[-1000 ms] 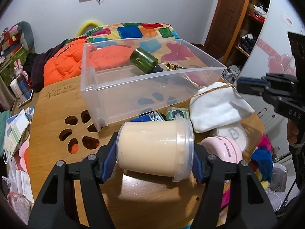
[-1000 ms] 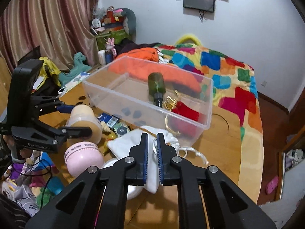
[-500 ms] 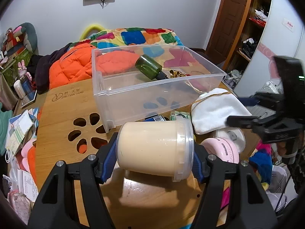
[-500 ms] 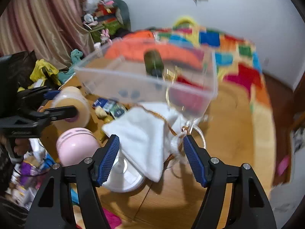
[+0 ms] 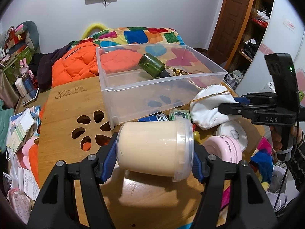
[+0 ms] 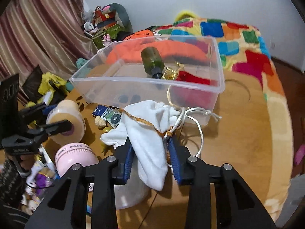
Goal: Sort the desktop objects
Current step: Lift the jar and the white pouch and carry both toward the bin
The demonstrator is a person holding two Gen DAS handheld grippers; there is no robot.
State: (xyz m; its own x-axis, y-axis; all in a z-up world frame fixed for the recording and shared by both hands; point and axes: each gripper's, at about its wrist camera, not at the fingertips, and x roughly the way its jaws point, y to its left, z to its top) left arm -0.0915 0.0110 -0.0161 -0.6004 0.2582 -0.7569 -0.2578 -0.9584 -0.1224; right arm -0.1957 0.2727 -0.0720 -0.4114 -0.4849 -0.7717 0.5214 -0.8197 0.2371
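My left gripper (image 5: 155, 161) is shut on a cream plastic jar (image 5: 154, 148) with a clear lid, held sideways above the wooden table; it also shows in the right wrist view (image 6: 65, 123). My right gripper (image 6: 150, 161) has its jaws around a white drawstring pouch (image 6: 150, 131) with a gold cord, pads near the cloth; whether they grip it I cannot tell. The pouch shows in the left wrist view (image 5: 207, 106) too. A clear plastic bin (image 5: 152, 87) holds a green bottle (image 5: 152, 65) and a red pouch (image 6: 192, 81).
On the wooden table (image 5: 66, 106) lie a pink round case (image 5: 226, 150), a white round container (image 5: 232, 133), a blue barcode box (image 6: 102, 111) and a small green packet (image 5: 179, 113). An orange jacket (image 5: 76, 64) and a colourful blanket (image 6: 247, 43) lie behind.
My right gripper opened from shut, moved onto the white pouch and now has narrowed around it. My left gripper kept the jar and drew back a little.
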